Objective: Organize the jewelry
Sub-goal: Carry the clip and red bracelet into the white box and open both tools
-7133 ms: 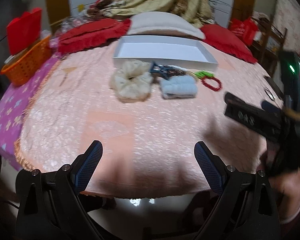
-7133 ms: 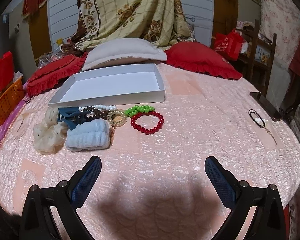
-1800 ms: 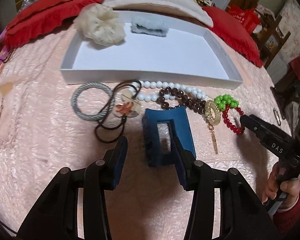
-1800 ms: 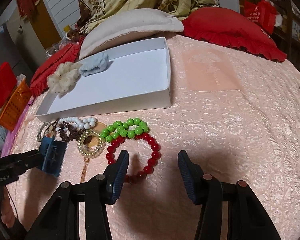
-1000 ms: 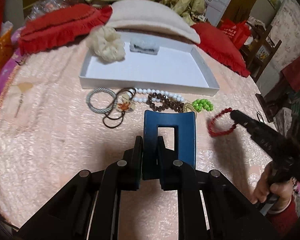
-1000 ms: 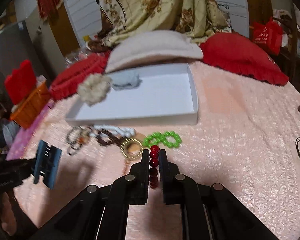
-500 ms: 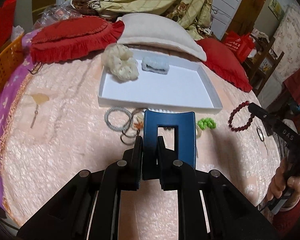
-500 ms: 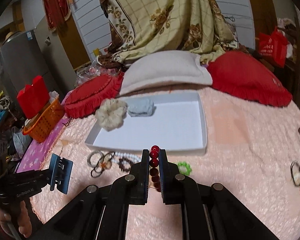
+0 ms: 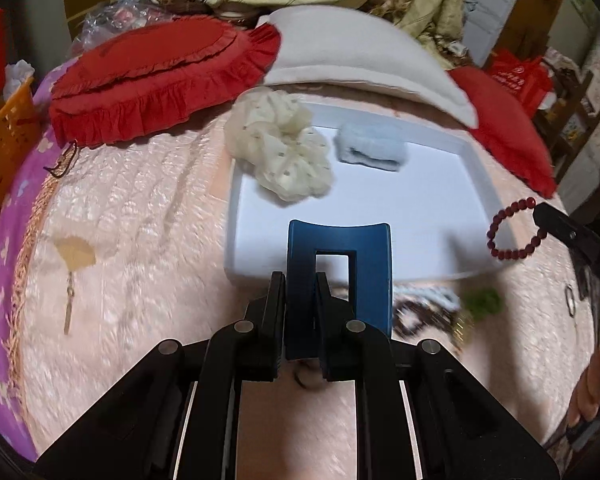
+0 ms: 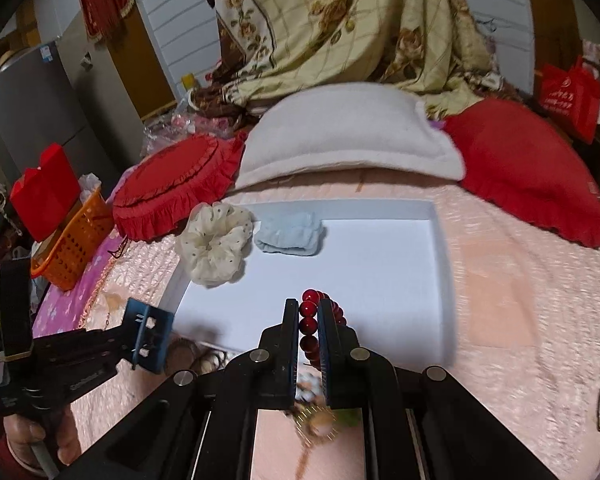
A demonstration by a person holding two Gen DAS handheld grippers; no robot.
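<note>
Both claws loaded, tray straight ahead.

My left gripper [image 9: 300, 312] is clenched on the blue hair claw clip [image 9: 340, 264], its long axis pointing forward over the white tray's [image 9: 480, 184] near wall. My right gripper [image 10: 309, 344] pinches the red bead bracelet [image 10: 310, 320], hanging over the tray floor and further in, so I judge it drops first, clear of the cream scrunchie [image 10: 214, 242].

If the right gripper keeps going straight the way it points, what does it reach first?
Probably the bare white floor of the tray. The right gripper, shut on the red bead bracelet, points there, right of the cream scrunchie and blue scrunchie. Height is unclear.
</note>
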